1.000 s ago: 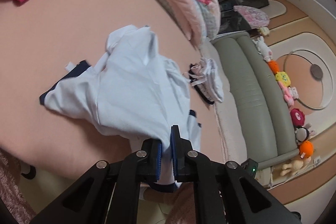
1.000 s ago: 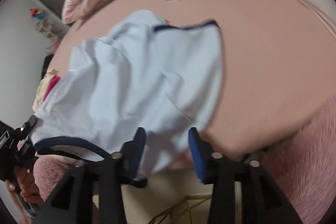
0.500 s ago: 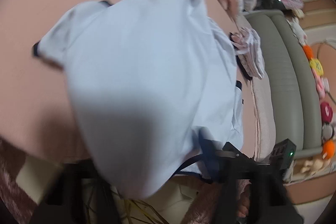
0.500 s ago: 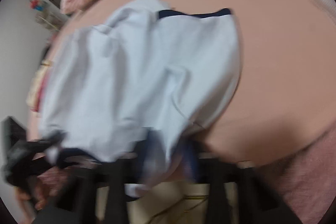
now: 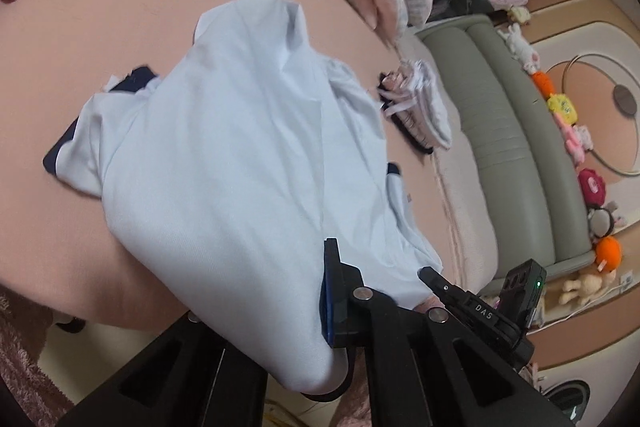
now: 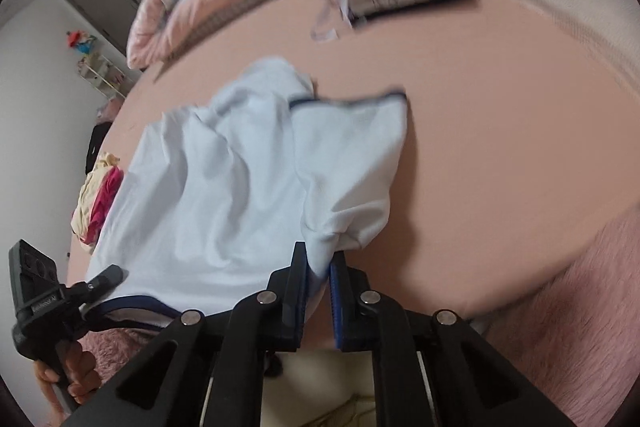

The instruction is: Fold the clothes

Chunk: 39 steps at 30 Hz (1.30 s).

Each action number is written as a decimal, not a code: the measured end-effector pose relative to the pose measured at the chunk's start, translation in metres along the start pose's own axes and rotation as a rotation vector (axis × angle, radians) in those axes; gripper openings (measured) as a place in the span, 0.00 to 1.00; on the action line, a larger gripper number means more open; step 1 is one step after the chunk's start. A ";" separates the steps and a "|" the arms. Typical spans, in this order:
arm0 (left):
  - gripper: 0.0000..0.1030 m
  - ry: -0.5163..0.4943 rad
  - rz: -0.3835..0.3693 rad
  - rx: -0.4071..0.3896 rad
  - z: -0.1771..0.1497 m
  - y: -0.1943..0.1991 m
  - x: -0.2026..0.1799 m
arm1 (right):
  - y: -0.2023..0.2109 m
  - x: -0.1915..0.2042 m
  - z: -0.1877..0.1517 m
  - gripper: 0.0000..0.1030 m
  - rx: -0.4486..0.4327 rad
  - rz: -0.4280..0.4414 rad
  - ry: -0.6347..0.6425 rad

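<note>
Shirt (image 6: 224, 203), smooth pale-blue knit with navy trim, lies rumpled, pinched by left gripper (image 5: 320, 301) and loosening right gripper (image 6: 318, 267).

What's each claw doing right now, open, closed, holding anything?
Left claw: shut on the near edge of the pale blue shirt.
Right claw: clamping a corner of the same shirt, jaws easing open slightly.
</note>
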<state>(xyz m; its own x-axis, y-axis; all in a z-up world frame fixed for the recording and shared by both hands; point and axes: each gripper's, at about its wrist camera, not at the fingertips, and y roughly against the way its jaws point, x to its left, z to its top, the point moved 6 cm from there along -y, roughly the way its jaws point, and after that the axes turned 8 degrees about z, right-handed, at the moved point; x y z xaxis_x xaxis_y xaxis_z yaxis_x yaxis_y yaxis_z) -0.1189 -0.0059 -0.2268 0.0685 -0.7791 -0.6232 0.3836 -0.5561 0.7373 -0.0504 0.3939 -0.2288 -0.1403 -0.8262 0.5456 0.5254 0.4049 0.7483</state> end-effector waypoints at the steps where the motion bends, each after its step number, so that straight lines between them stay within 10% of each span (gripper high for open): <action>1: 0.03 0.012 -0.004 0.008 -0.001 -0.001 0.003 | -0.004 -0.004 -0.004 0.29 0.021 0.018 -0.030; 3: 0.03 0.038 -0.021 0.015 -0.001 -0.002 0.008 | -0.007 -0.012 -0.008 0.46 0.045 0.038 -0.091; 10: 0.04 0.093 -0.030 0.054 -0.005 -0.016 0.021 | -0.042 -0.012 -0.027 0.51 0.103 0.090 -0.090; 12: 0.04 0.098 0.029 0.095 -0.009 -0.031 0.030 | -0.047 -0.002 -0.018 0.44 0.080 0.052 -0.016; 13: 0.04 0.090 0.044 0.107 -0.011 -0.034 0.031 | -0.046 0.004 -0.012 0.11 0.065 0.035 0.020; 14: 0.04 0.077 0.035 0.096 -0.010 -0.030 0.028 | -0.043 0.010 -0.007 0.03 0.049 0.027 0.054; 22: 0.04 -0.110 -0.136 -0.197 0.029 0.088 -0.049 | 0.054 0.085 0.037 0.03 -0.275 0.090 0.265; 27: 0.04 -0.162 -0.216 -0.243 0.017 0.129 -0.078 | 0.090 0.116 0.042 0.03 -0.398 0.193 0.267; 39: 0.04 -0.200 -0.113 -0.153 -0.004 0.115 -0.072 | 0.115 0.124 0.013 0.03 -0.291 0.196 0.268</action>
<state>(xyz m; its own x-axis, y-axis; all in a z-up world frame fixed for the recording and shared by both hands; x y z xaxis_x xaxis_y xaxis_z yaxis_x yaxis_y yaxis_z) -0.0763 -0.0126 -0.0981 -0.1600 -0.7646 -0.6243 0.5140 -0.6045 0.6086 -0.0182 0.3432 -0.0701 0.1881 -0.8329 0.5205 0.7402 0.4686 0.4822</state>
